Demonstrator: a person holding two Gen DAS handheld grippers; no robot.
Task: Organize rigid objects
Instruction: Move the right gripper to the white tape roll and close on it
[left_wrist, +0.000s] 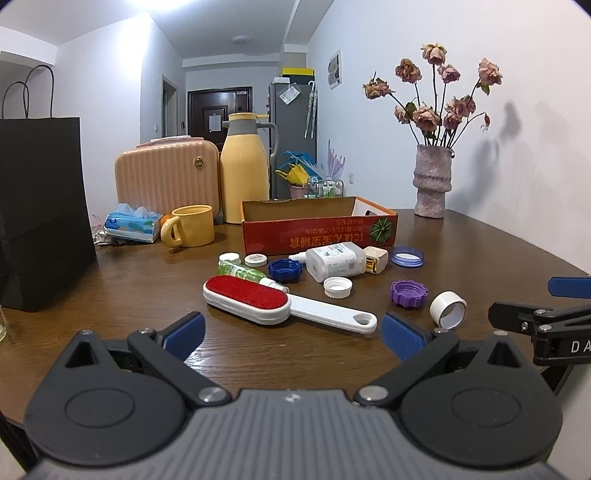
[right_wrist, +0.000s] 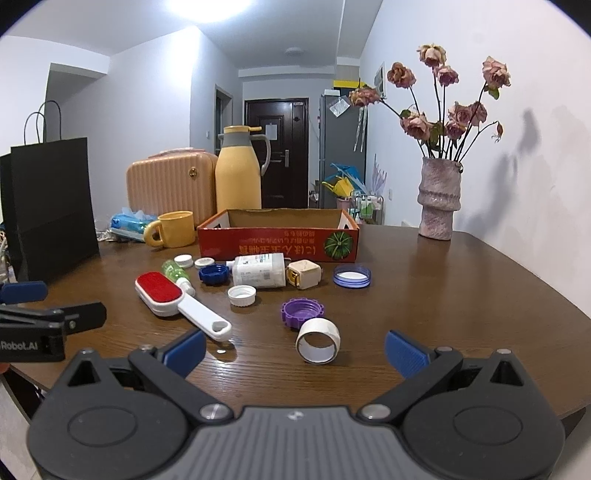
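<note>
Left gripper (left_wrist: 291, 328) spread wide, empty, at table's (left_wrist: 480, 251) near edge; right gripper (right_wrist: 295, 345) likewise. Lint brush (left_wrist: 258, 301) lies just ahead of left, tape roll (right_wrist: 318, 339) ahead of right. Brush likely light, stiff; take its slim handle. Box (right_wrist: 277, 242) toward far edge: interior shows only in right view.

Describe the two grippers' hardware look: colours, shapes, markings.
Both match: the left gripper and right gripper have black linkage arms on round black hubs with silver pivot screws, a ribbed grey centre body, and jaws with ribbed blue pads. White lettering on the side reads "Robot.AI". No cables or sleeves visible.
</note>
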